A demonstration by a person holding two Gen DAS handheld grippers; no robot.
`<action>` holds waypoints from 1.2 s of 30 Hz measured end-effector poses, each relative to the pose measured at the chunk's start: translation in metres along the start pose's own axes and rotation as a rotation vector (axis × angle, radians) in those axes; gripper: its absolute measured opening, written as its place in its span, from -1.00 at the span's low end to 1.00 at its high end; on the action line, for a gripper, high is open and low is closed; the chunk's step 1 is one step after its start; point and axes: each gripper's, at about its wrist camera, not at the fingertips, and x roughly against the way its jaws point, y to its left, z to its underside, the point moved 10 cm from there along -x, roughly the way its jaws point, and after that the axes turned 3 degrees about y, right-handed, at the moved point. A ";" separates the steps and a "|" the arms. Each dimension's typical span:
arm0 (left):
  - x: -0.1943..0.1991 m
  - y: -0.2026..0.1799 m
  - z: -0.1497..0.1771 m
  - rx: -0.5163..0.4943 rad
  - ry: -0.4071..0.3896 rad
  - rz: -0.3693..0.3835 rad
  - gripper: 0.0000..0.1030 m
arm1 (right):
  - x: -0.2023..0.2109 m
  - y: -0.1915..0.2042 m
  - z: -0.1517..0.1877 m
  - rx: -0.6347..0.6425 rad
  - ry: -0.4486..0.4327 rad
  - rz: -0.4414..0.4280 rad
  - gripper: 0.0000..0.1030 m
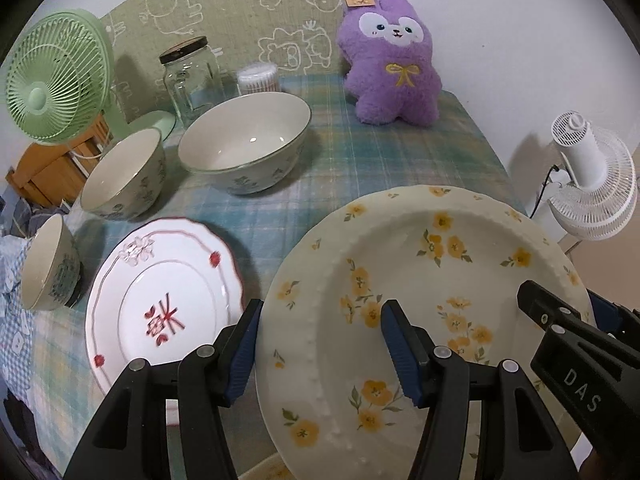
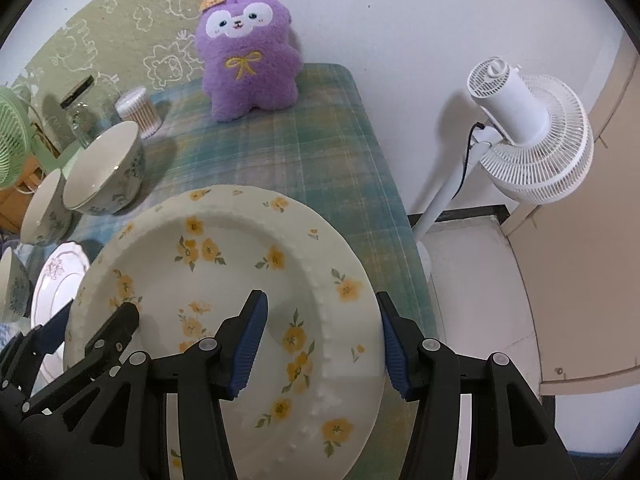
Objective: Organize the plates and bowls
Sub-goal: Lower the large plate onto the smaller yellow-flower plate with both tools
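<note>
The big yellow-flowered plate (image 1: 400,300) hung tilted above the near right part of the counter (image 1: 320,152), carried between two sets of tongs. The left tongs (image 1: 324,348) stood about half open with the plate's left rim between the blue pads, one pad outside the edge and one over the inner face; the right tongs (image 2: 324,344) straddled the opposite rim the same way. Whether the pads were actually pressing on the rim or only bracketing it, I could not tell from where I stood.

It looked a stiff, glazed ceramic piece, fairly heavy for its width, slick on its face and liable to chip or shatter if it dropped. The beaded ridge round the rim seemed the sensible place to bite, since the ribbed pads would find more purchase there than on the smooth well. Holding it at both sides would keep it from swinging.

On the counter's left side lay the smaller red-patterned plate (image 1: 160,300), flat and near the front edge. Behind it stood a large bowl (image 1: 244,140) toward the middle, a medium bowl (image 1: 124,176) beside it, and a small bowl (image 1: 48,264) at the left edge. All looked equally brittle; I judged any stacking would want a gentle, level set-down.
</note>
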 end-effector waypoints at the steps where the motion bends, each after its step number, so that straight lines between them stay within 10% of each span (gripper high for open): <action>1: 0.003 0.002 0.004 0.000 -0.004 0.000 0.18 | 0.004 0.002 0.003 0.002 -0.008 0.006 0.12; 36: 0.050 0.028 0.143 -0.131 0.028 0.076 0.18 | 0.058 0.011 0.171 -0.116 0.042 0.114 0.12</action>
